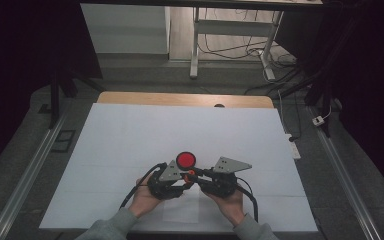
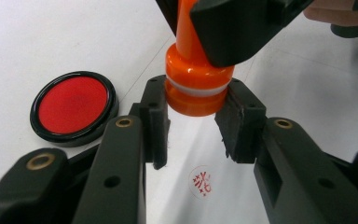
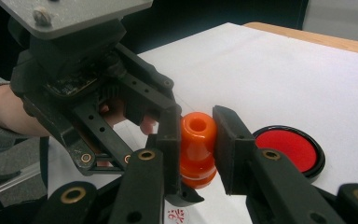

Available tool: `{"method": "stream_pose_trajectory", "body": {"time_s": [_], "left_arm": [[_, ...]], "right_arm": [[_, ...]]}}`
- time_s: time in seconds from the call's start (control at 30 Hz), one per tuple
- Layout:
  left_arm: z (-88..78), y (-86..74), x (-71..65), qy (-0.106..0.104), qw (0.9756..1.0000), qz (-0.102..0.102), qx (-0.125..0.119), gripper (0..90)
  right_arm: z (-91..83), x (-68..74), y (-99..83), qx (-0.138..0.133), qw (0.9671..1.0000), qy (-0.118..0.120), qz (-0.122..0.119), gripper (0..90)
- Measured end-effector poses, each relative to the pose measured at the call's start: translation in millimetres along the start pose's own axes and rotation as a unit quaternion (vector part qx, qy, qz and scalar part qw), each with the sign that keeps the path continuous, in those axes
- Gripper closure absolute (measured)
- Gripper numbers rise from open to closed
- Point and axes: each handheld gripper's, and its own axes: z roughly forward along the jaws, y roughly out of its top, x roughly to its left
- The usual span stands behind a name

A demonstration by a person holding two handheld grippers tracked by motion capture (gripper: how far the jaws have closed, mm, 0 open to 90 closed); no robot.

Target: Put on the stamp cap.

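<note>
High view, stamp: the orange stamp [image 1: 191, 173] sits between your two claws near the front middle of the white sheet [image 1: 130, 135] on the table [image 1: 130, 97], just in front of the red ink pad [image 1: 186, 160].
High view, claws: your left claw [image 1: 184, 179] and right claw [image 1: 196, 176] meet at the stamp, tips almost touching.
Left gripper view, stamp: its wide base points down at the sheet and its long axis rises, leaning slightly left at the top; the base hangs above a red imprint [image 2: 201, 182].
Left gripper view, left claw: your left claw [image 2: 193, 121] is closed on the stamp's [image 2: 193, 86] base, pads on both sides.
Right gripper view, stamp: the hollow handle end faces up towards the camera; the axis stands near upright.
Right gripper view, right claw: your right claw [image 3: 196, 144] is clamped on the stamp's [image 3: 196, 140] upper handle.
</note>
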Motion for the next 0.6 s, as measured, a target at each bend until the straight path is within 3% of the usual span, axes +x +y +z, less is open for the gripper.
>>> {"method": "stream_pose_trajectory", "body": {"time_s": [0.6], "left_arm": [[-3.0,0.4,0.0,-0.002,0.9999,-0.006,-0.012,64.5]], "right_arm": [[1.3,0.4,-1.9,0.000,1.0000,0.001,0.001,72.7]]}}
